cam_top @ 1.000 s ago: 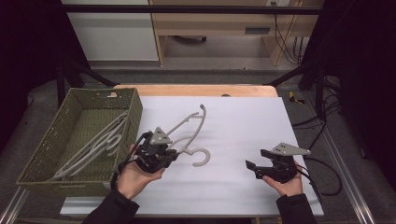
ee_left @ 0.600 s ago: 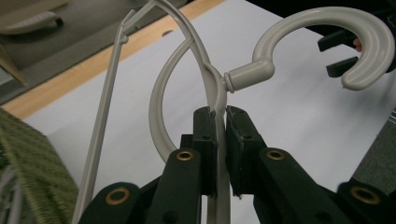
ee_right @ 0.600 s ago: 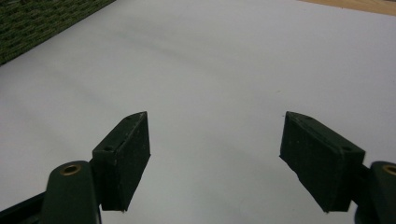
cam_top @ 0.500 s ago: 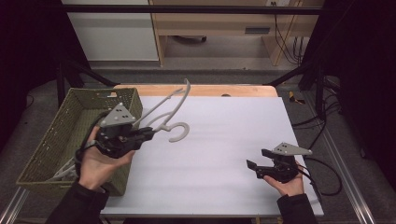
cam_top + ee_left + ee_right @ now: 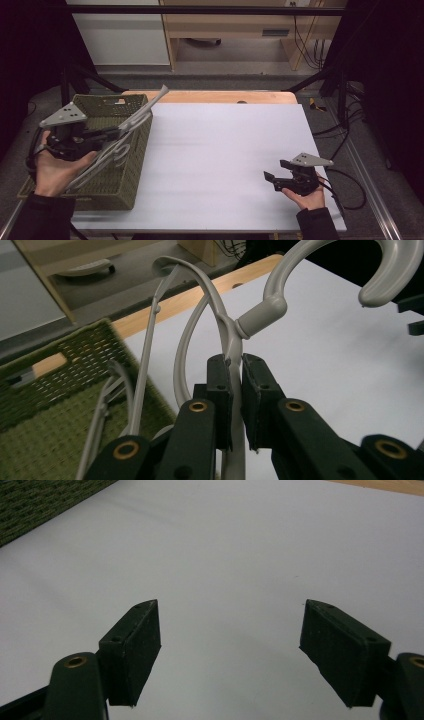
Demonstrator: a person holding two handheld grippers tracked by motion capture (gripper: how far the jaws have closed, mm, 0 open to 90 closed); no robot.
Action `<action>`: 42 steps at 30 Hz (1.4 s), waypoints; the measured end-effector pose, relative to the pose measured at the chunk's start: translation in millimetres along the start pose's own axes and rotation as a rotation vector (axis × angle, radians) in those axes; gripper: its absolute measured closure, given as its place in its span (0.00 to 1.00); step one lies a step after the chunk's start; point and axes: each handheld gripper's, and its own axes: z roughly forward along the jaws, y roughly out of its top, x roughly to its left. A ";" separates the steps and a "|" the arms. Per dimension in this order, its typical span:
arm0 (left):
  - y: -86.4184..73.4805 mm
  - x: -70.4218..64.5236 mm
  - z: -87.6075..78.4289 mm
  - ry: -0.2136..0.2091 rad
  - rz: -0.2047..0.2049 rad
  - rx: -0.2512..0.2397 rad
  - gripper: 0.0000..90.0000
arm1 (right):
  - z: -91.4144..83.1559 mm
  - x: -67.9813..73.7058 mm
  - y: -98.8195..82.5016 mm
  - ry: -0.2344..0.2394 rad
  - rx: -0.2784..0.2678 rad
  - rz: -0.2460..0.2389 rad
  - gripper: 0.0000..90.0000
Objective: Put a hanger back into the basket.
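So the white counter [image 5: 220, 160] has a green basket [image 5: 131, 165] at its left edge, above which the raised left tool [image 5: 107, 136] is clamped tight on a grey hanger [image 5: 227, 335], while the right tool [image 5: 274, 172] rests low, gaping, gripping nothing.

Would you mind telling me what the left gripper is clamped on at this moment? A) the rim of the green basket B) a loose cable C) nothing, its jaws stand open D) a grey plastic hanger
D: in the left gripper view the left gripper has its jaws pressed on the stem of the grey plastic hanger just below the hook, and the high view shows it above the green basket.
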 end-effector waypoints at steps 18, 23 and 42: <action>-69.6 75.6 1.7 0.057 -0.122 -0.005 0.92 | 1.6 0.2 -0.6 -0.005 0.007 -0.002 0.27; -86.0 85.3 4.3 0.033 -0.135 0.002 0.92 | 2.1 0.5 -0.7 -0.003 0.009 -0.002 0.27; -105.9 92.5 36.2 0.088 -0.134 0.136 0.92 | 2.1 0.9 -0.3 -0.003 -0.002 -0.004 0.27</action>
